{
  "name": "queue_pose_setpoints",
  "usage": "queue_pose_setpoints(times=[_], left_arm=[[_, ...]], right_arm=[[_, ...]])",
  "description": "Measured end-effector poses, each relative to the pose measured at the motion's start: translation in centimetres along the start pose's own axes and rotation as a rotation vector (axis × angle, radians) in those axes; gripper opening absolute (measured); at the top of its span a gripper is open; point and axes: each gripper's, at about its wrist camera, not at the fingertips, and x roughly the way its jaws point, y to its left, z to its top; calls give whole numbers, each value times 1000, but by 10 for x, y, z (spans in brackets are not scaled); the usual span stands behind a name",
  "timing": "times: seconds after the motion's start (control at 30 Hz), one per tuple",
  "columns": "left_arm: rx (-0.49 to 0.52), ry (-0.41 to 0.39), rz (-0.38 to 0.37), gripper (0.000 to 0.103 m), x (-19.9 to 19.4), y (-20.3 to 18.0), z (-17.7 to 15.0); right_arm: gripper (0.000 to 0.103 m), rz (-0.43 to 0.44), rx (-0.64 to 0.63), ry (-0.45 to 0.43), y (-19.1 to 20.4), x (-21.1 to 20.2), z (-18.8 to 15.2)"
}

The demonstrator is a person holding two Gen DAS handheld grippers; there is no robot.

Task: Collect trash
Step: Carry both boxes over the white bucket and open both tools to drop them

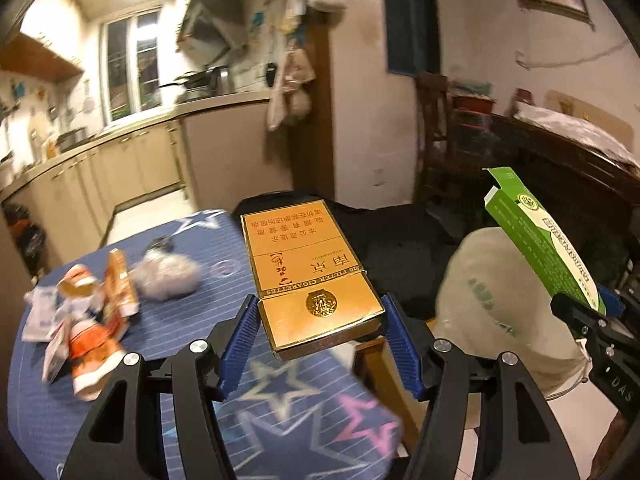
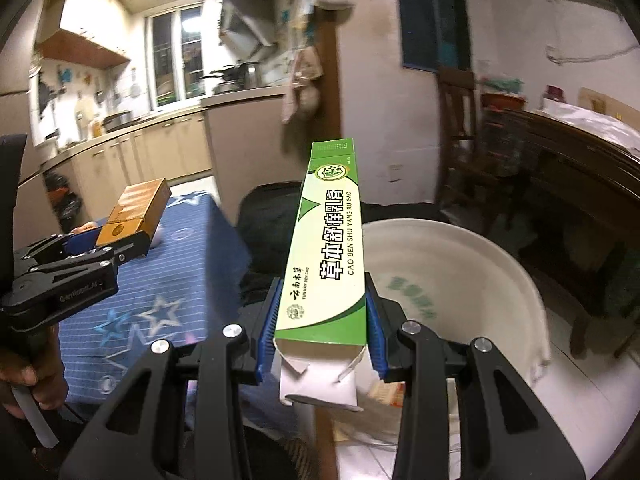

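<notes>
My left gripper (image 1: 320,316) is shut on a gold cigarette pack (image 1: 308,276) and holds it above the right edge of the blue star-patterned table (image 1: 200,360). It also shows in the right wrist view (image 2: 120,240) with the pack (image 2: 136,208). My right gripper (image 2: 322,320) is shut on a long green and white carton (image 2: 330,248), held over the rim of a white bucket (image 2: 480,280). The carton (image 1: 544,240) and the bucket (image 1: 500,300) show at the right of the left wrist view. Orange wrappers (image 1: 88,320) and a crumpled tissue (image 1: 168,276) lie on the table.
A black chair or bag (image 1: 380,240) stands between the table and the bucket. A dark wooden table (image 2: 568,184) and chair (image 2: 460,112) stand at the right. Kitchen counters (image 1: 100,160) run along the far left.
</notes>
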Motion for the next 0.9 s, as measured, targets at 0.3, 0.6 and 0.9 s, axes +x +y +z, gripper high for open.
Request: queue_pose_setpoints(times=[0.3,0.6,0.9], left_arm=[[100,15,-176,63,37,-68,29],[182,85,-414,63,66,-133,36],[239,155,-460,63,98,-164,24]], right_arm=[[36,-117,66,-33,-61,-13,5],[36,-188,114,6,-104,-13,-4],[36,-157,132,92,-118,9,-9]])
